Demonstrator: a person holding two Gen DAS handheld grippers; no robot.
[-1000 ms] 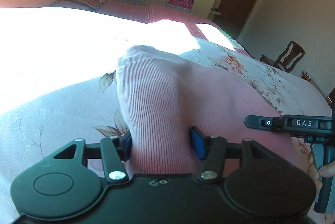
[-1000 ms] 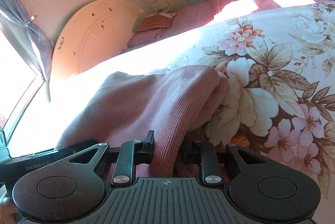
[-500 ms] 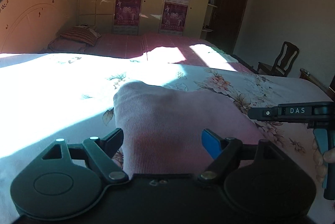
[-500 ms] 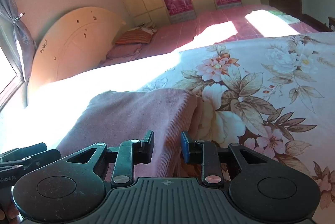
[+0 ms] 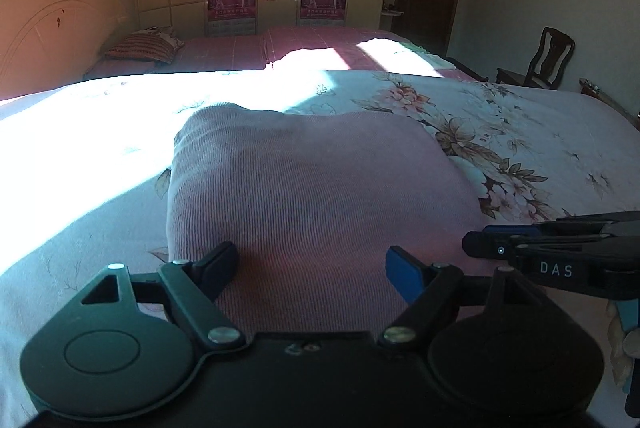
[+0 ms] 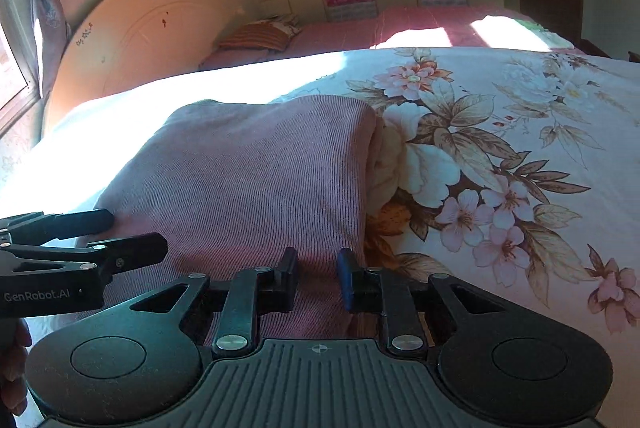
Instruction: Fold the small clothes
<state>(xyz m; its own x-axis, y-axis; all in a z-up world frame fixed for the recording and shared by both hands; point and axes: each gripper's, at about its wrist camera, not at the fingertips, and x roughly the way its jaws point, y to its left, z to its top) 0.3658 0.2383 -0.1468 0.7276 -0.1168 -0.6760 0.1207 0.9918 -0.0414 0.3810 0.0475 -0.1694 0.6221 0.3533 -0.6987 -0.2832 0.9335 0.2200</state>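
Note:
A pink ribbed knit garment [image 5: 312, 188] lies folded flat on the floral bedspread [image 5: 520, 132]; it also shows in the right wrist view [image 6: 256, 172]. My left gripper [image 5: 312, 268] is open wide over the garment's near edge, holding nothing. My right gripper [image 6: 318, 274] is open a little, its fingers just above the garment's near right corner, with no cloth pinched. Each gripper appears in the other's view: the right one [image 5: 560, 248] at the right edge, the left one [image 6: 80, 240] at the left edge.
The floral bedspread [image 6: 500, 156] stretches to the right. Bright sunlight washes out its left part [image 5: 80, 132]. A second bed with a striped pillow [image 5: 144, 46], a round headboard [image 6: 136, 32], wardrobes and a wooden chair [image 5: 548, 56] stand behind.
Both grippers let go of the garment and pulled back and up. The left jaws opened wide, the right ones slightly. The garment dropped from a raised hump to lying flat.

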